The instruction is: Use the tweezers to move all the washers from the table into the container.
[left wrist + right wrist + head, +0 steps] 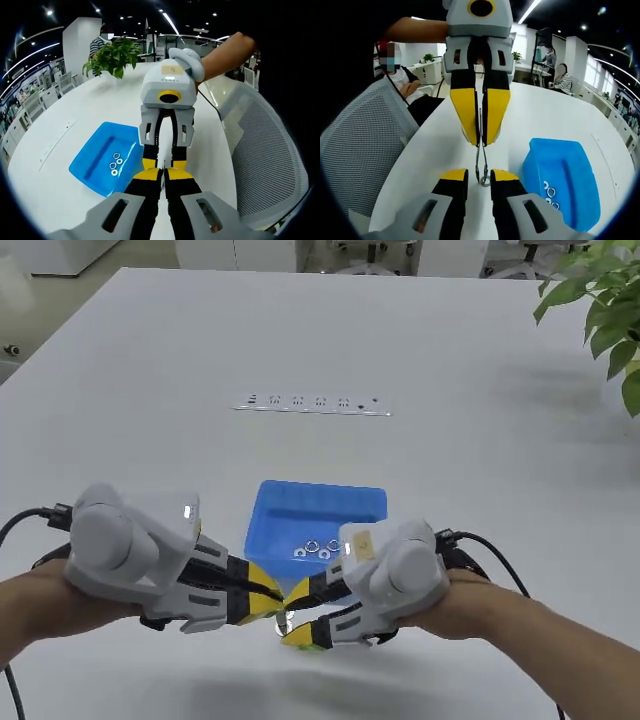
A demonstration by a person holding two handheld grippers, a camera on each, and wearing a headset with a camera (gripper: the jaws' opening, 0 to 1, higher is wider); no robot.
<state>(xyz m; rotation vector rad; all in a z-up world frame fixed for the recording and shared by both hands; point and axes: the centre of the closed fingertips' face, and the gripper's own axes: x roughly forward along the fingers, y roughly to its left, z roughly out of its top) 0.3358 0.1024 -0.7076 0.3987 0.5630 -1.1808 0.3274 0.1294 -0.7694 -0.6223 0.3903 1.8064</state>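
The left gripper has its flat yellow jaw pads pressed together on the tweezers, a thin pair of bare metal blades that taper to fine points. Those points meet the rim of a small silver ring, a washer, on the smooth white table; whether it is actually pinched cannot be told. The right gripper faces the left one tip to tip, its black, yellow-capped jaws apart with the washer and tweezer points in the gap between them. Just beyond both grippers sits the container, a shallow rectangular tray of glossy blue plastic with rounded corners. Several more washers lie clustered on its floor near one side. Farther back a flat white power strip lies on the table.
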